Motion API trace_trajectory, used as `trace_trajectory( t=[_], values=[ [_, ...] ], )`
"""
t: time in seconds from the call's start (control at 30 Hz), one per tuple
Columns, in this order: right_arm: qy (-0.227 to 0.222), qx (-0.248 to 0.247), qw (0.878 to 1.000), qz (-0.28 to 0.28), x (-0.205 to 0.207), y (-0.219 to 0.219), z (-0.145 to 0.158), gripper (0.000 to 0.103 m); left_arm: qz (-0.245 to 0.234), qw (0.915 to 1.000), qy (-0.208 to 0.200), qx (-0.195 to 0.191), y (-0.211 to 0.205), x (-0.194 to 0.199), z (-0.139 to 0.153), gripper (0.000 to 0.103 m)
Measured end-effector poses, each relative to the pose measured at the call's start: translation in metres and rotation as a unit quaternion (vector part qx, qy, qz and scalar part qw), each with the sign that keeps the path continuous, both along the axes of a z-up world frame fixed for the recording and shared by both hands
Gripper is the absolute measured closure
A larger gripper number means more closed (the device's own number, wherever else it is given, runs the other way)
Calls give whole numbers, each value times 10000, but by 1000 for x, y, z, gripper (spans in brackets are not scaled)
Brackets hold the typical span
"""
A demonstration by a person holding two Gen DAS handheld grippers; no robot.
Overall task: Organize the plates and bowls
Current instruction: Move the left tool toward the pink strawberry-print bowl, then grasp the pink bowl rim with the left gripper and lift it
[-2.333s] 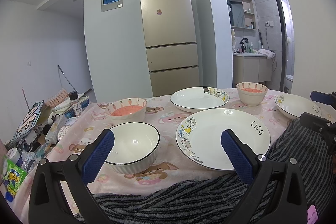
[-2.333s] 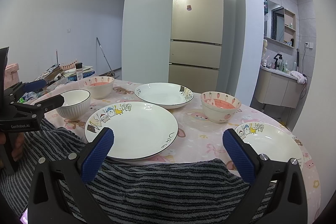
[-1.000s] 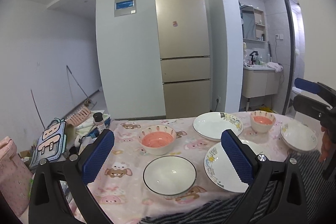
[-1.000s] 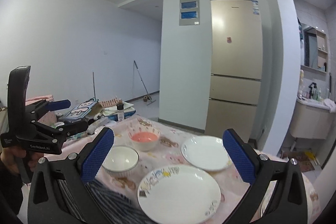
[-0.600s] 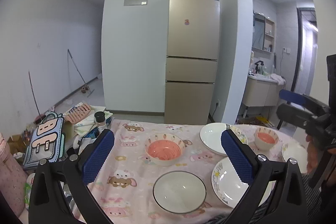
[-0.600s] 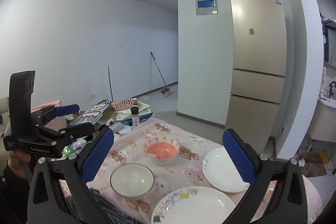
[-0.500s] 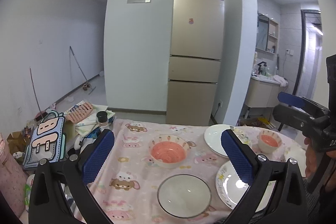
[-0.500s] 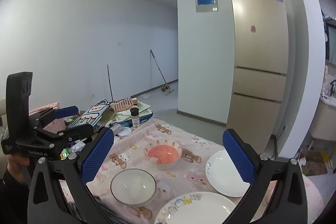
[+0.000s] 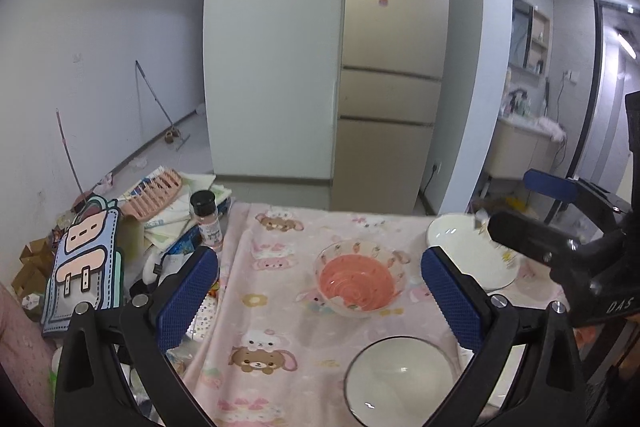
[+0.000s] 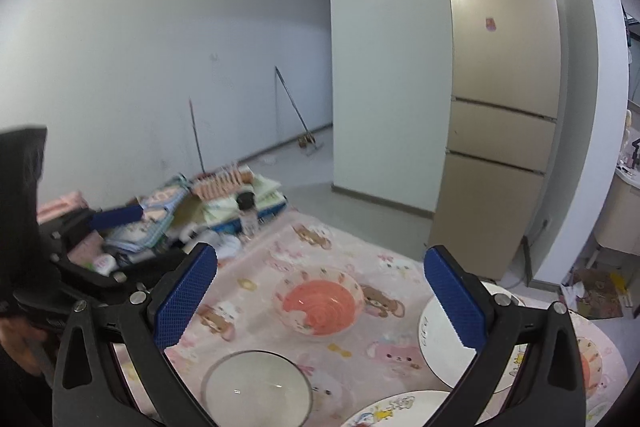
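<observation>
A bowl with a pink inside stands on the pink cartoon tablecloth. A white bowl with a dark rim sits nearer to me, and a white deep plate lies to the right. My left gripper hovers above them, open and empty. In the right wrist view the pink bowl, the white bowl, the white plate and a cartoon-rimmed plate lie below my right gripper, also open and empty. Each gripper shows at the edge of the other's view.
Left of the table is a pile of clutter: a spice jar, a pink comb and a cartoon bag. A gold fridge stands behind the table. A hand holds the left gripper's handle.
Both grippers rose from near the table's front edge and swung left, staying open. The big plates slid to the right edge of view; the bowls now sit below the fingers.
</observation>
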State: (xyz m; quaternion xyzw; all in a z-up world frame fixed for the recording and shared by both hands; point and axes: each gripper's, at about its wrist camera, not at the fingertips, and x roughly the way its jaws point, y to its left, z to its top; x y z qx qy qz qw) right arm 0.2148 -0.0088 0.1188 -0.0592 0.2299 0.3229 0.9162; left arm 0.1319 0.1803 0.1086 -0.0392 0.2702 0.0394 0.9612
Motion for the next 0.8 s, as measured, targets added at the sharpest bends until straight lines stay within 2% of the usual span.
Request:
trace_trajectory(
  t=[0.13, 0.4, 0.5, 0.57, 0.7, 0.77, 0.8],
  values=[
    [372, -244, 9990, -73, 21, 3, -27, 0, -19, 9996, 289, -9, 6, 24, -19, 0],
    [1213, -361, 9917, -231, 64, 4, -74, 0, -72, 9960, 867, -227, 13, 67, -58, 0],
    [1728, -347, 9843, -63, 79, 9, -92, 3, -54, 9927, 1192, -164, 12, 84, -75, 1],
    [2157, -214, 9762, 39, 90, 10, -104, 12, -158, 9905, 1364, -122, 9, 90, -83, 7],
    [2523, -196, 9675, -14, 103, 9, -124, 21, -14, 9853, 1709, -73, 9, 105, -103, 14],
    [2652, -136, 9641, -86, 110, 6, -132, 24, -12, 9799, 1947, -428, 15, 113, -116, 27],
    [2673, -112, 9635, -130, 112, 5, -135, 27, -63, 9774, 2021, -610, 18, 116, -120, 28]
  ],
)
